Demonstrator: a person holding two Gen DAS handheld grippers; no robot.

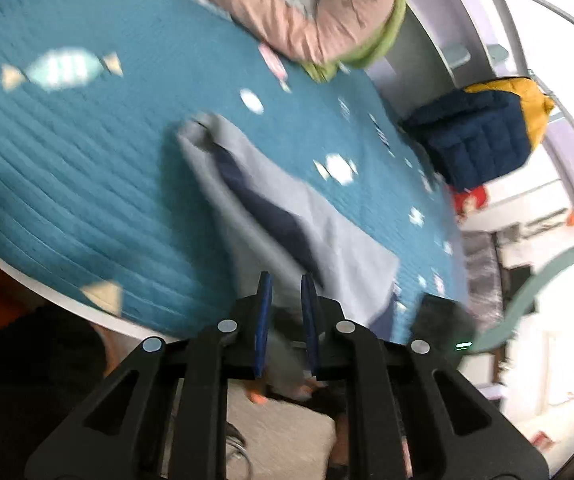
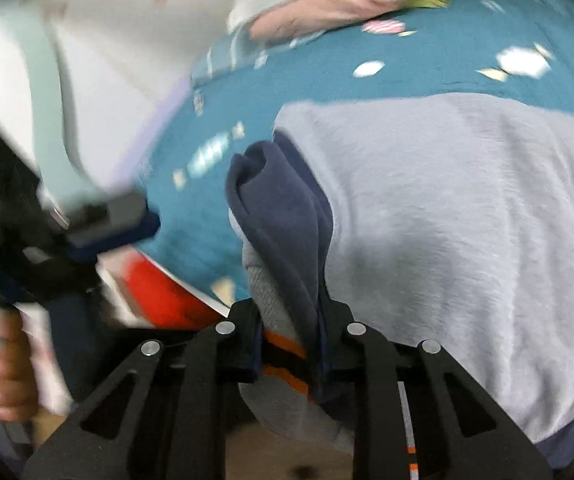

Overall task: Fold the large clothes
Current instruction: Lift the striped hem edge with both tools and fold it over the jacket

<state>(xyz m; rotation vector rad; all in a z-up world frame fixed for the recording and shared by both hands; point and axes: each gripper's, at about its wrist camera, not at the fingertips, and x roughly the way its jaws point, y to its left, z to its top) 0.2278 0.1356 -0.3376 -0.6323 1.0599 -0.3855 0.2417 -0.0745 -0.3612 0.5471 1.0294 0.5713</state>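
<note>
A light grey sweatshirt with navy sleeves (image 1: pixel 271 208) lies on a teal quilted bedspread (image 1: pixel 87 168). My left gripper (image 1: pixel 287 292) hangs just over the garment's near edge; its blue pads stand a little apart with grey cloth behind them, and I cannot tell whether they pinch it. In the right wrist view the grey body (image 2: pixel 467 216) spreads over the bed. My right gripper (image 2: pixel 291 320) is shut on the bunched navy sleeve and grey ribbed cuff (image 2: pixel 283 240). The left gripper also shows blurred at the left of that view (image 2: pixel 119 220).
A pink and green duvet (image 1: pixel 319 12) is piled at the bed's far end. A navy and yellow cushion (image 1: pixel 487 132) sits beyond the bed's right edge. The white bed edge (image 1: pixel 47 292) runs along the near side. Something red (image 2: pixel 159 296) lies below the bed edge.
</note>
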